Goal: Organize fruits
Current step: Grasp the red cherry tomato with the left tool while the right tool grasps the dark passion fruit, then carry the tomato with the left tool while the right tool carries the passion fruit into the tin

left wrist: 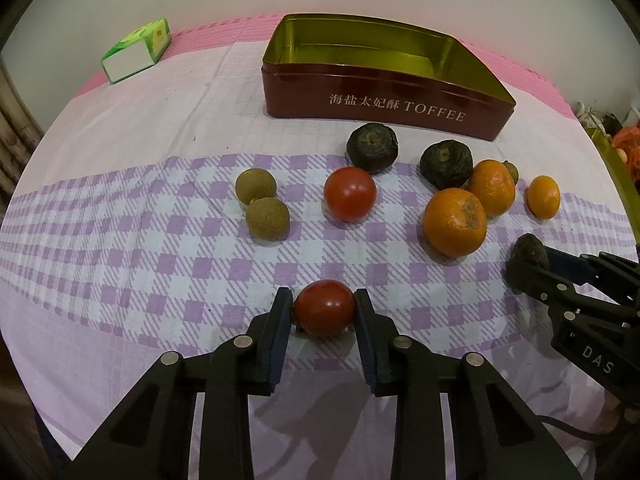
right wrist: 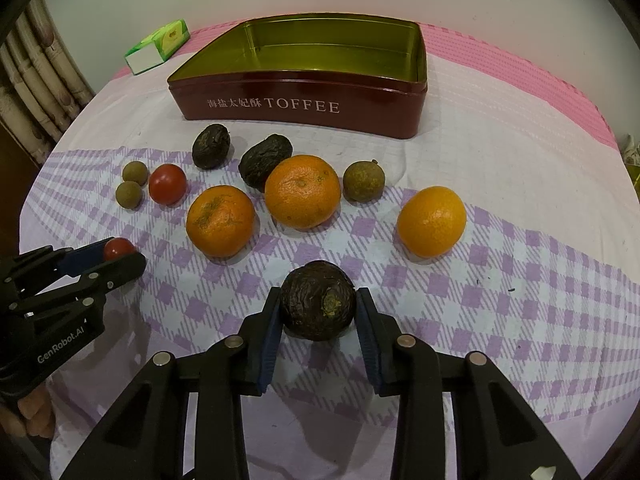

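nearest, the left gripper (left wrist: 324,312) has its jaws clenched on a small red tomato (left wrist: 325,307) resting on the checked cloth (left wrist: 160,248). to its right the right gripper (right wrist: 318,308) grasps a dark wrinkled fruit (right wrist: 318,300), also on the cloth. farther off lie three oranges (right wrist: 221,220), a second tomato (right wrist: 167,184), brown longans (left wrist: 256,185) and two more dark fruits (right wrist: 211,146). beyond them stands the open red toffee tin (right wrist: 304,108), empty inside, with a green box (left wrist: 136,50) at far left.
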